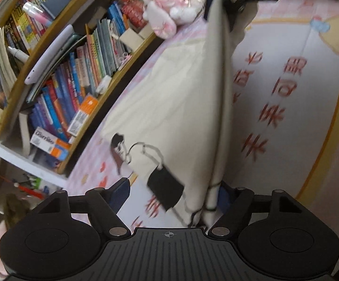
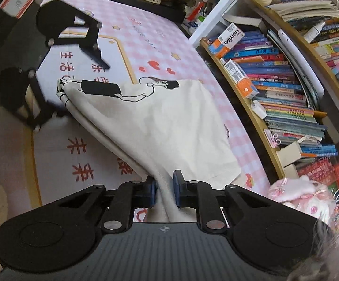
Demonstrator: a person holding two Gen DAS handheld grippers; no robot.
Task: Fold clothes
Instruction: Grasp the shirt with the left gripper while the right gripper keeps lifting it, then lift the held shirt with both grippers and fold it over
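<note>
Right gripper [image 2: 164, 192]: nearest in its own view, 2 blue-padded fingers [image 2: 151, 193] clamped on a bunched edge of the cream garment [image 2: 160, 126].
Left gripper [image 1: 174, 195]: jaws spread wide in its own view, blue pads either side of the printed end of the cloth; grip not confirmable from these frames.
Cream garment: raised along 1 folded edge between both tools, remainder draped on the tablecloth [image 2: 146, 46]; printed figure in black skirt [image 2: 99, 88] toward the left gripper's end.
Tablecloth: pink check border, white centre panel with red characters, spread beneath the garment.
Plush toy [image 1: 174, 4]: pink and white, beside the garment's far end, next to the shelf.
Bookshelf [image 2: 286, 82]: curved wooden unit packed with books, along the far side of the table.
</note>
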